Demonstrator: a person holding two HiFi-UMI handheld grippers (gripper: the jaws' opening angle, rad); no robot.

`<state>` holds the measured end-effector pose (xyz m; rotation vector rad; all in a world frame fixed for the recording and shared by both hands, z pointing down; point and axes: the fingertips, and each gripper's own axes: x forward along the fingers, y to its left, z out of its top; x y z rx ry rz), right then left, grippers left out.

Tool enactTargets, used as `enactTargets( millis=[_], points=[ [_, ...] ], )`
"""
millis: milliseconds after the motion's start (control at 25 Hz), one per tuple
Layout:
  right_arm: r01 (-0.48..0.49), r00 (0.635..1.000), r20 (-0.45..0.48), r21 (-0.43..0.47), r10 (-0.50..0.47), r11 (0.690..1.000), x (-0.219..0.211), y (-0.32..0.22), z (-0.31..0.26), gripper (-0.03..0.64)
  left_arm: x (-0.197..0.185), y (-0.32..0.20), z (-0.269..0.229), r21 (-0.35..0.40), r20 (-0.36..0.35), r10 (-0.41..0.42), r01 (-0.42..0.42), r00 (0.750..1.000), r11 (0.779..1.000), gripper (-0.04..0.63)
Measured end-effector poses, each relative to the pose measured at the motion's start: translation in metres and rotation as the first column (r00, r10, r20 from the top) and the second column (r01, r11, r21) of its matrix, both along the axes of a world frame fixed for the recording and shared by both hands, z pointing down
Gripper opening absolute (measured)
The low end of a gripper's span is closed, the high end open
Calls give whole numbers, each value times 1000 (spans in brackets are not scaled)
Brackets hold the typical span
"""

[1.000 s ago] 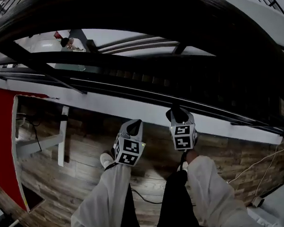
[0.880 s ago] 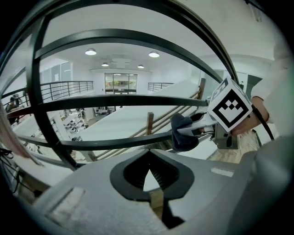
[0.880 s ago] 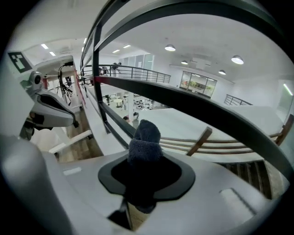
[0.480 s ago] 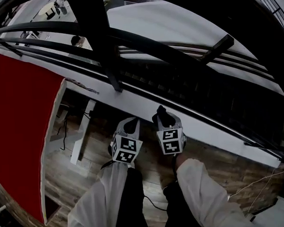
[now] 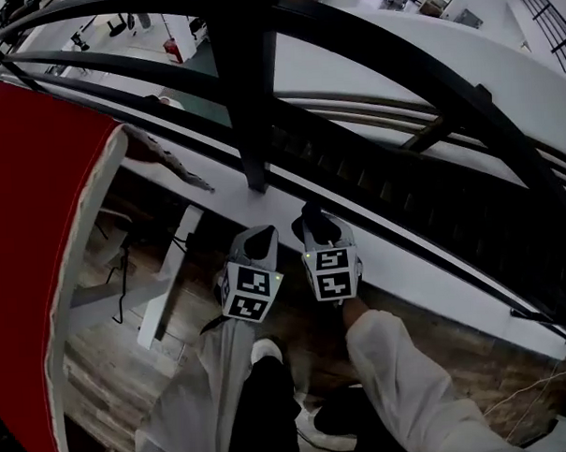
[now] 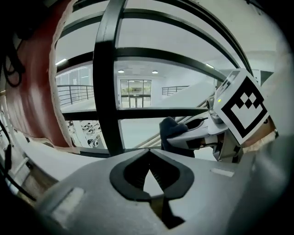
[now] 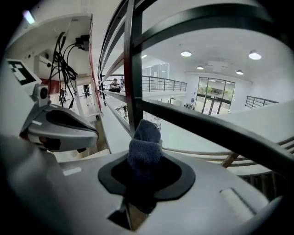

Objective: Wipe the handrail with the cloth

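- Person's pale sleeves [image 5: 402, 374] run up from the bottom of the head view, over a wood-plank floor [image 5: 111, 368].
- Left gripper [image 6: 148, 157]: jaws pressed together at the tips, nothing between them. It sits just left of the right gripper, close beside it.
- Right gripper [image 7: 145, 165]: jaws pinching the cloth [image 7: 146, 137], a dark blue terry wad that sticks out past the tips.
- In the head view the cloth is over the white ledge [image 5: 425, 270] at the foot of the railing, just right of the black post [image 5: 249, 91]. Can't tell if it touches the ledge.
- The handrail [image 5: 426, 64], the dark curved top bar, runs well above the cloth; the cloth is not on it.
- Lower dark rails cross between the ledge and the handrail.
- A red panel [image 5: 38, 184] with a white edge fills the left side, beside the post.
- Past the bars: a bright white hall with ceiling lights and glass doors [image 7: 215, 98].
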<state>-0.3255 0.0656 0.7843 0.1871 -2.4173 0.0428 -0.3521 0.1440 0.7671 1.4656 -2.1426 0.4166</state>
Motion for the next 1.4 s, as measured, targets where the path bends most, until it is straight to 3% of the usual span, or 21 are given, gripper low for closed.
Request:
enactTargets(
  millis=[120,320,560,760,880,960,1240,1400],
  points=[
    [11,997,79,16,-12,1000,-40,-8,28,103,-31,-6,30,29,57,-21,19,998,999,0],
    [17,986,164,21,-20,1000,-74,-3,72,103,-50,0,86,54,88,-48,43,995,998,0],
    [-29,968,250,41,18,999,-118,-4,70,103,-84,-7,100,110,171,-74,56,983,992,0],
    [12,989,146,123,-30,992,-140,-4,88,103,-92,-13,100,121,183,-35,12,983,993,0],
    [117,990,47,249,-132,961,-141,-3,98,104,-89,-17,104,122,164,-13,-7,986,992,0],
    [159,985,15,283,-170,946,-136,-6,98,104,-85,-23,110,127,148,-2,-17,989,992,0],
    [186,982,-28,296,-187,937,-91,-24,98,103,-57,-49,120,157,127,51,-71,991,985,0],
    [113,994,-23,238,-110,965,-44,-53,99,103,-37,-76,105,194,155,97,-127,983,973,0]
  ],
)
